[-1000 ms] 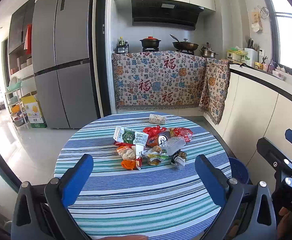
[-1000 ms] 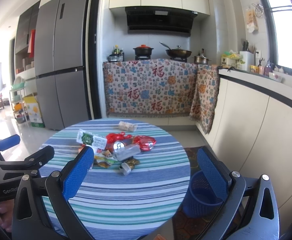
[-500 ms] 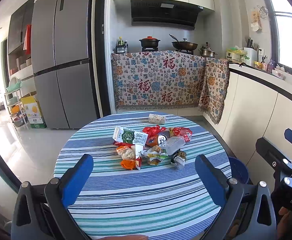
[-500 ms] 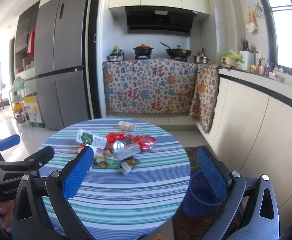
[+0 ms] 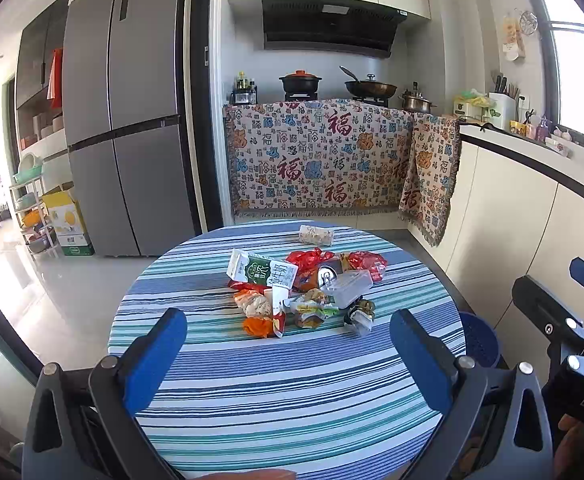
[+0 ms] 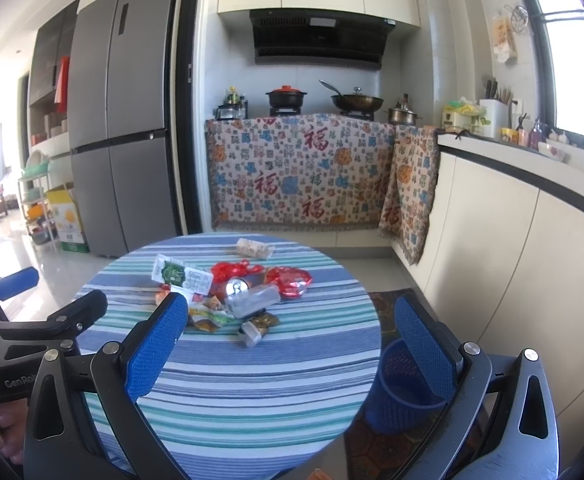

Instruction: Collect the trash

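Round table (image 5: pixel 283 392) under a blue, green and white striped cloth; trash heaped a little beyond the table's centre, toward the far edge. Left gripper (image 5: pixel 287 354) held over the near edge, its blue-padded fingers (image 5: pixel 153 354) spread wide with nothing between them. Right gripper (image 6: pixel 292 340) over the table's near right edge, likewise spread wide and holding nothing. In the heap: a green-and-white milk carton (image 5: pixel 261 271) lying flat on the left side, a red crinkled wrapper (image 5: pixel 366 262) on the right side, a drink can (image 5: pixel 326 276) on its side in the middle, a clear plastic box (image 5: pixel 352 288) touching the can. Nearer the front of the heap, an orange snack wrapper (image 5: pixel 257 326) and a small crumpled pack (image 5: pixel 360 314), the latter just beside the clear box. One small snack packet (image 5: pixel 316 235) lies alone near the far edge, apart from the heap. Blue mesh waste basket (image 6: pixel 402 390) stands on the floor just off the table's right edge, partly behind the right gripper's right finger. Each gripper's body shows at the edge of the other's view, a hand (image 6: pixel 1 426) on the left one's handle.
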